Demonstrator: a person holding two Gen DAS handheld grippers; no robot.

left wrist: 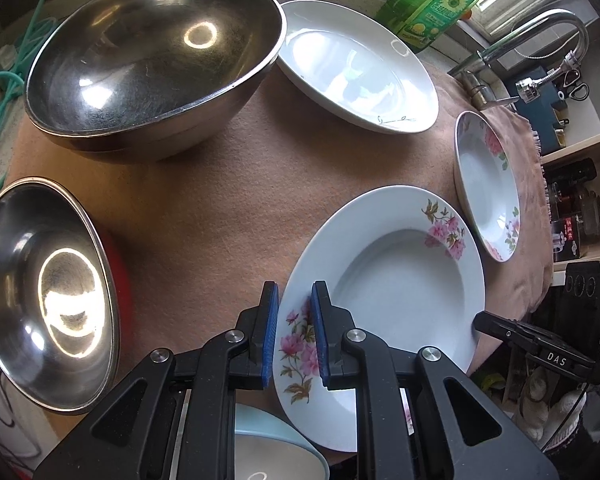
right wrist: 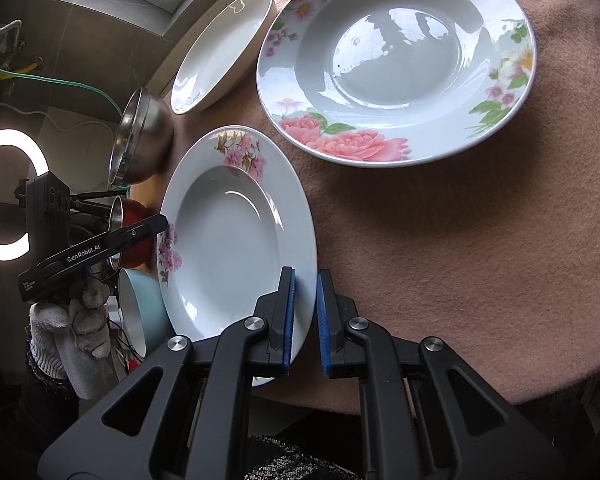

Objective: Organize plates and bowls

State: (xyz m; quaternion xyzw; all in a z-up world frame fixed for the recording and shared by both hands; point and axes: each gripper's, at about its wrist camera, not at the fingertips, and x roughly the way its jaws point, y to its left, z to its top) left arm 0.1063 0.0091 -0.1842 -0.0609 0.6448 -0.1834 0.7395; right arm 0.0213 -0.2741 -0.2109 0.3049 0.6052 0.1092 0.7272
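A white deep plate with pink flowers (left wrist: pixel 400 280) (right wrist: pixel 228 240) lies over the brown cloth (left wrist: pixel 228 184), held from both sides. My left gripper (left wrist: pixel 295 292) is shut on its left rim, the blue pads (left wrist: pixel 274 332) pressing the flowered edge. On the opposite rim my right gripper (right wrist: pixel 306 276) is shut too; its black tip (left wrist: pixel 482 322) shows at the plate's right edge in the left wrist view. The left gripper (right wrist: pixel 156 226) appears in the right wrist view with a gloved hand (right wrist: pixel 72 328) below it. A light-blue bowl (left wrist: pixel 276 452) (right wrist: pixel 140 312) sits partly under the plate's near edge.
Two steel bowls stand at the left, a large one (left wrist: pixel 152 60) and a smaller one with a red outside (left wrist: pixel 48 292). A plain white plate (left wrist: pixel 356 68) (right wrist: pixel 220 52) and a bigger rose-patterned plate (left wrist: pixel 488 184) (right wrist: pixel 396 60) lie beyond. A green soap bottle (left wrist: pixel 436 0) and a faucet (left wrist: pixel 540 28) are behind.
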